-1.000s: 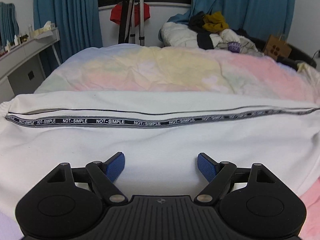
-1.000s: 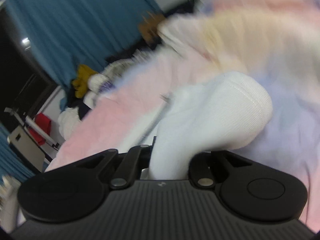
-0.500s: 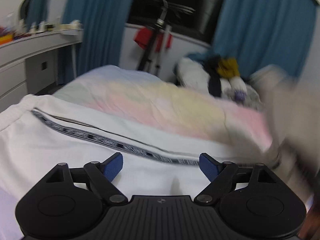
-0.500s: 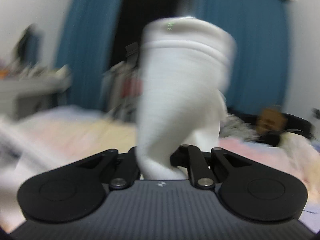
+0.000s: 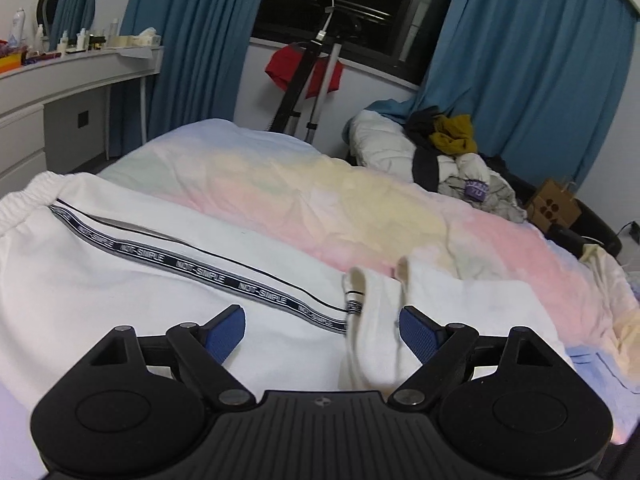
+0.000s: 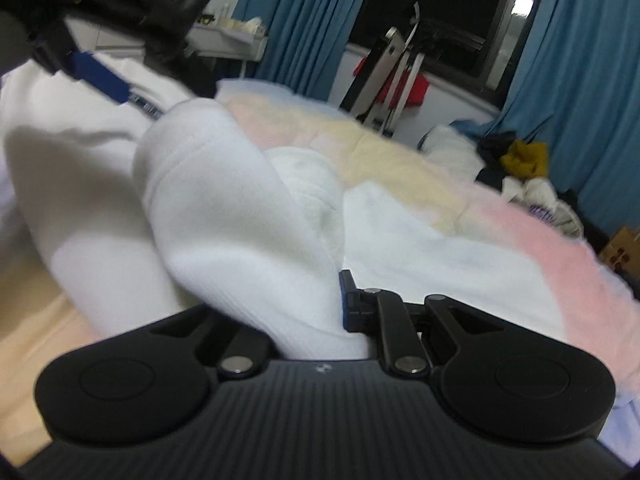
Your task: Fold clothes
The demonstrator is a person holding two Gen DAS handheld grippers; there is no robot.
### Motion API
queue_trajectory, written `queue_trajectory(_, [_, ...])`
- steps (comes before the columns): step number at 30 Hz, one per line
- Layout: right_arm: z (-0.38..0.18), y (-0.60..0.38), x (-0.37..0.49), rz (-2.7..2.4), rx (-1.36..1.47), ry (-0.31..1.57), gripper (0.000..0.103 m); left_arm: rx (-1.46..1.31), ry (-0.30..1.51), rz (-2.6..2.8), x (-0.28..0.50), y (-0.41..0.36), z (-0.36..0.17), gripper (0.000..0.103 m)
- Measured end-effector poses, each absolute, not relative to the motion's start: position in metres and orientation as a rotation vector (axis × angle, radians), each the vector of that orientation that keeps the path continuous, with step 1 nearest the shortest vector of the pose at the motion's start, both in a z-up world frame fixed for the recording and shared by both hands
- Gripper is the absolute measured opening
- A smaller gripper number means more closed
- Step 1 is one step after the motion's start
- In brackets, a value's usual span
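White sweatpants [image 5: 132, 280] with a black "NOT-SIMPLE" side stripe [image 5: 208, 276] lie across the pastel bed. Their ribbed leg cuff [image 5: 372, 320] is folded over the body and lies between my left gripper's fingers. My left gripper [image 5: 322, 330] is open and empty, low over the pants. My right gripper [image 6: 316, 316] is shut on the white ribbed cuff [image 6: 224, 216], which bulges up over its fingers. The left gripper also shows in the right wrist view [image 6: 100, 76], at the upper left.
The pastel duvet [image 5: 360, 200] covers the bed. A heap of clothes [image 5: 448, 152] lies at the far end, with a cardboard box [image 5: 554, 208] beside it. A white desk [image 5: 60, 80] stands on the left. A stand with a red cloth [image 5: 308, 72] is under the window.
My right gripper has swung the cuff up from the right and brought it down over the pants' body. My left gripper has tilted and now faces the folded leg.
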State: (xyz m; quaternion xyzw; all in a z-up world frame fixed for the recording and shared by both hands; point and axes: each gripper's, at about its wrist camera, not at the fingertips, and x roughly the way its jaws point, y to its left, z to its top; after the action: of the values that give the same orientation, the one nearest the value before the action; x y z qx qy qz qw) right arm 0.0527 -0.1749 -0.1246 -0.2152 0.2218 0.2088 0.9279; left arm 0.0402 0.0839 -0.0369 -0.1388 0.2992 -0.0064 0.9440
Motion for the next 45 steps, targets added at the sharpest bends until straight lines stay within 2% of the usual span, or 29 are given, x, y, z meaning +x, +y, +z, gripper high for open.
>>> queue_trajectory(5, [-0.134, -0.178, 0.054, 0.456, -0.386, 0.454, 0.016, -0.312, 0.621, -0.036, 0.043, 0.084, -0.049, 0.086])
queue_trajectory(9, [-0.126, -0.176, 0.045, 0.451, -0.399, 0.467, 0.031, -0.349, 0.641, -0.033, 0.042, 0.091, -0.055, 0.086])
queue_trajectory(12, [-0.118, -0.172, 0.028, 0.488, -0.454, 0.468, 0.037, -0.351, 0.627, -0.034, 0.040, 0.092, -0.053, 0.086])
queue_trajectory(17, [-0.116, -0.163, 0.013, 0.605, -0.476, 0.524, 0.042, -0.345, 0.631, -0.025, 0.041, 0.092, -0.056, 0.086])
queue_trajectory(22, [-0.108, -0.162, 0.004, 0.721, -0.446, 0.571, 0.042, -0.359, 0.639, -0.023, 0.041, 0.094, -0.057, 0.086])
queue_trajectory(28, [-0.063, -0.193, 0.005, 0.837, -0.167, 0.485, 0.039, -0.406, 0.628, -0.023, 0.032, 0.101, -0.052, 0.086])
queue_trajectory(31, [-0.062, -0.200, 0.017, 0.734, -0.160, 0.443, 0.039, -0.430, 0.624, -0.033, 0.033, 0.103, -0.050, 0.086])
queue_trajectory(34, [-0.079, -0.196, 0.037, 0.690, -0.192, 0.512, 0.041, -0.450, 0.620, -0.056, 0.036, 0.103, -0.050, 0.086])
queue_trajectory(35, [-0.079, -0.196, 0.038, 0.688, -0.196, 0.511, 0.039, -0.463, 0.621, -0.075, 0.038, 0.104, -0.051, 0.086])
queue_trajectory(40, [-0.080, -0.191, 0.042, 0.682, -0.215, 0.504, 0.041, -0.592, 0.666, -0.251, 0.053, 0.107, -0.060, 0.086])
queue_trajectory(41, [-0.080, -0.191, 0.043, 0.681, -0.219, 0.503, 0.037, -0.636, 0.688, -0.301, 0.058, 0.109, -0.063, 0.086])
queue_trajectory(42, [-0.080, -0.190, 0.043, 0.679, -0.223, 0.501, 0.025, -0.699, 0.715, -0.354, 0.063, 0.111, -0.067, 0.086])
queue_trajectory(44, [-0.080, -0.188, 0.045, 0.677, -0.231, 0.499, 0.015, -0.841, 0.782, -0.449, 0.078, 0.112, -0.077, 0.086])
queue_trajectory(45, [-0.080, -0.187, 0.046, 0.675, -0.235, 0.497, 0.014, -0.892, 0.818, -0.474, 0.085, 0.111, -0.080, 0.086])
